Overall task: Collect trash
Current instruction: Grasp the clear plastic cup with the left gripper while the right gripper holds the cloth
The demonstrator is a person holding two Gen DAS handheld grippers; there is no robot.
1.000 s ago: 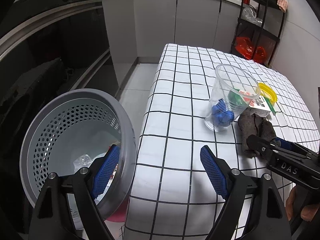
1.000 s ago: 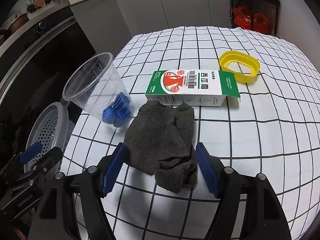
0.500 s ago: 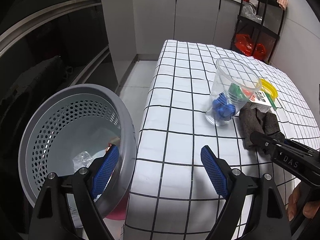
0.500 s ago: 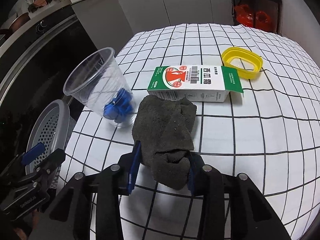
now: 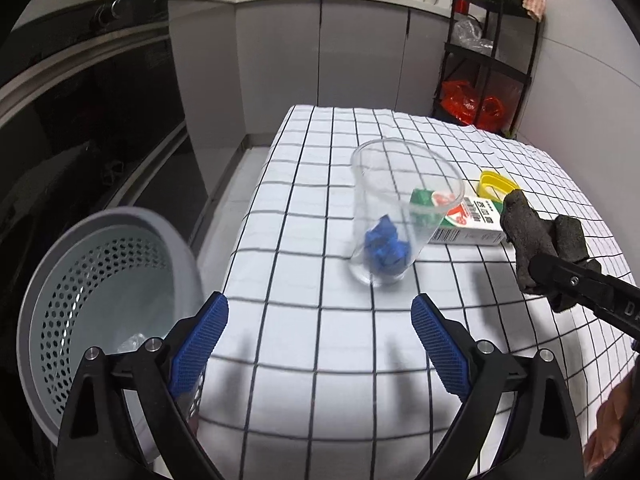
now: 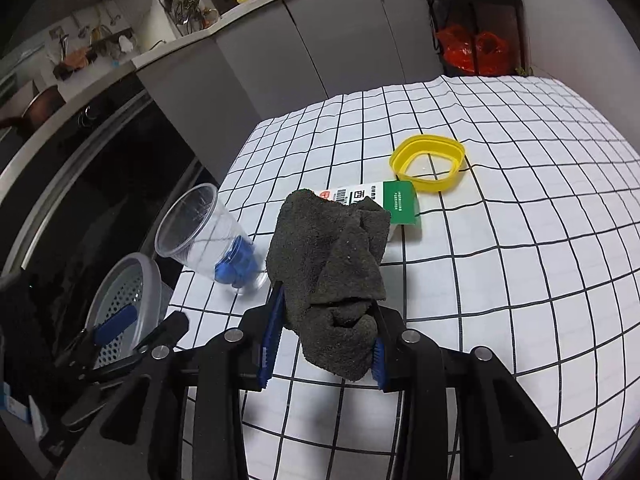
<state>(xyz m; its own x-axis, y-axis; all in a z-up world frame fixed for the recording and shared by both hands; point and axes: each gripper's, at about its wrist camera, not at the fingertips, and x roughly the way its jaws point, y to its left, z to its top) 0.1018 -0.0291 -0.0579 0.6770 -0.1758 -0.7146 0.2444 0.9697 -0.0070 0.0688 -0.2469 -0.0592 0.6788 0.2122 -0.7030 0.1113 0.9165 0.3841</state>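
The right tool (image 6: 324, 344), clamped on the dark cloth (image 6: 332, 264), has lifted it off the bench (image 6: 520, 280) since a second ago. The left tool (image 5: 320, 340) stays wide, the bin (image 5: 80, 280) at its left.

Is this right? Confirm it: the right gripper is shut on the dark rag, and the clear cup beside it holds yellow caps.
Not quite. The right gripper is shut on the dark rag, but the caps in the clear cup are blue, not yellow, as the right wrist view shows.
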